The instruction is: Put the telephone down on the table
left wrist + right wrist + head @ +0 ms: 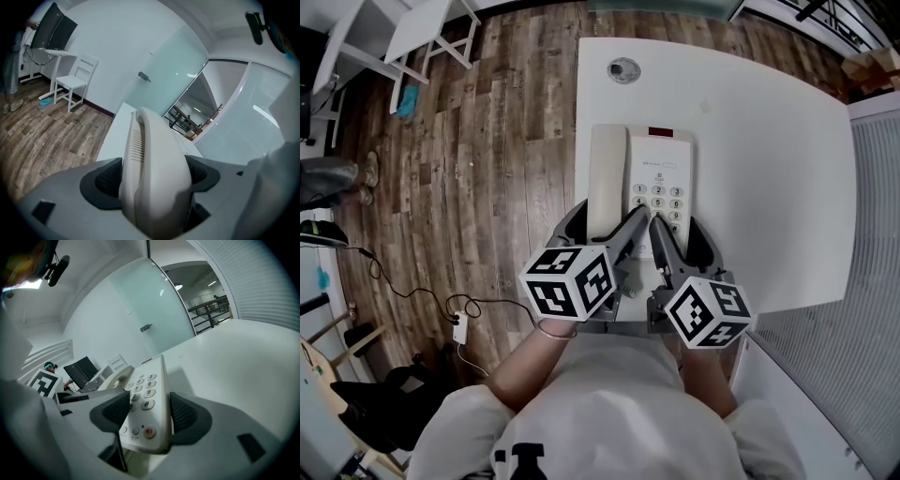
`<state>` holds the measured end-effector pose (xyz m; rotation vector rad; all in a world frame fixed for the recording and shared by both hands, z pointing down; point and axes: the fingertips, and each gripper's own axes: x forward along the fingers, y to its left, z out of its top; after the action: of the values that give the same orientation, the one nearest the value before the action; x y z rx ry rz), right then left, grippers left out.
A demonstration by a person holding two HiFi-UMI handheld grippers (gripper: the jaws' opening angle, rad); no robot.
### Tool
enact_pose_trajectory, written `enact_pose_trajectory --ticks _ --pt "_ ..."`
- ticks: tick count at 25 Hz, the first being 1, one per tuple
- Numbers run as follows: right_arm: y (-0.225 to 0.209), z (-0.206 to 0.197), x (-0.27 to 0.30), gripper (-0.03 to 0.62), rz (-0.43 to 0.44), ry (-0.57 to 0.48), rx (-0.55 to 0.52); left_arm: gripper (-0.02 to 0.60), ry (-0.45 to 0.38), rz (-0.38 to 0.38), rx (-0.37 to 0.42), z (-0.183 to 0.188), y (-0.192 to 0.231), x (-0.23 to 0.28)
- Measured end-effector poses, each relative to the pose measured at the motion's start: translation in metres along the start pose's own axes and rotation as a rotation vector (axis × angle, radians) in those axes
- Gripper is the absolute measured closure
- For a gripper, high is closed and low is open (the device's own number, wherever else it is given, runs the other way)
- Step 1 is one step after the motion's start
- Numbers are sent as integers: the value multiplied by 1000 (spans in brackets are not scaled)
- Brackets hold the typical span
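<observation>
Left gripper (607, 222) pinches handset (154, 164); right gripper (677, 230) pinches phone (661, 178) body; best lowered level onto table (769, 141), both releasing together.

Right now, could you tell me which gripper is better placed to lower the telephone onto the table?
Probably the right gripper: its jaws clamp the telephone base at the keypad, while the left gripper holds only the handset.
</observation>
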<state>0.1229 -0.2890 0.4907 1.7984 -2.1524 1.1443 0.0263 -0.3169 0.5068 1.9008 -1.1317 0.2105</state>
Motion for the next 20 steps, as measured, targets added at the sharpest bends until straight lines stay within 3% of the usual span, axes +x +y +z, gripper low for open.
enact_pose_trajectory --ticks 10,20 --pt "-9 -8 9 313 -12 39 15 186 33 24 -14 -9 8 11" --pt "-14 -18 10 313 -12 65 11 186 7 33 21 -18 10 12"
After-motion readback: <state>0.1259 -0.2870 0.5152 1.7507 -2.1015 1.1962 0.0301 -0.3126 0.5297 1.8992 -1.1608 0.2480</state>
